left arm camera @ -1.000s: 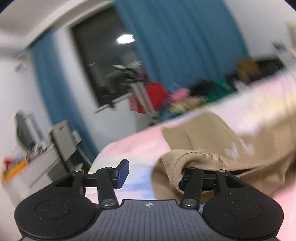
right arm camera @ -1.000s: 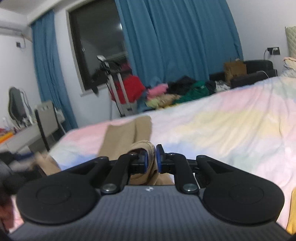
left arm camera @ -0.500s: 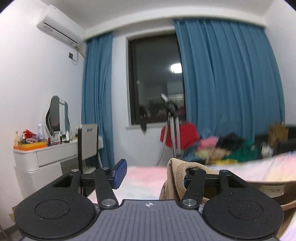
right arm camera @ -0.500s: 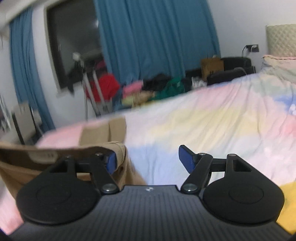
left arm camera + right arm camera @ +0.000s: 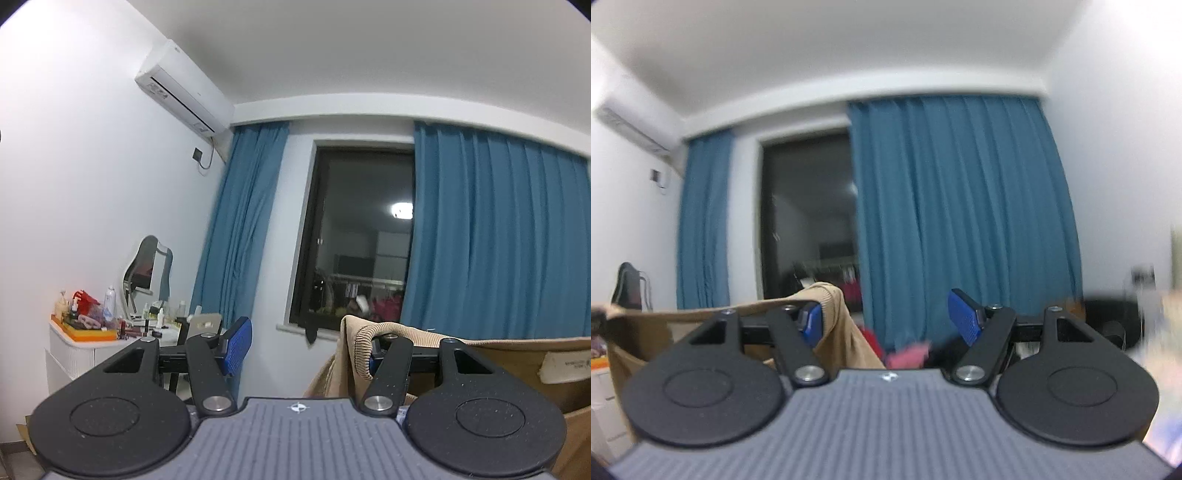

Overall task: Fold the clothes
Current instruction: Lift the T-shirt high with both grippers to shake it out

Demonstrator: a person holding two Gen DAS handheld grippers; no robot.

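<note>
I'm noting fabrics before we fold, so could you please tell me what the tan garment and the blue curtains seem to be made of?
The tan garment looks like a soft matte cotton-type knit: its rolled edge shows fine ribbing, and a white label sits inside. The blue curtains look like a thick, opaque woven cloth with a dull finish, hanging in deep, regular vertical folds. The exact fibres cannot be told.

White bedroom, dark window (image 5: 354, 236) framed by blue curtains (image 5: 495, 236).
An air conditioner (image 5: 184, 86) sits high on the left wall, a white dressing table (image 5: 86, 354) crowded with bottles stands below with a wavy mirror (image 5: 147, 269), and a ceiling light (image 5: 402, 210) glints in the glass.
</note>
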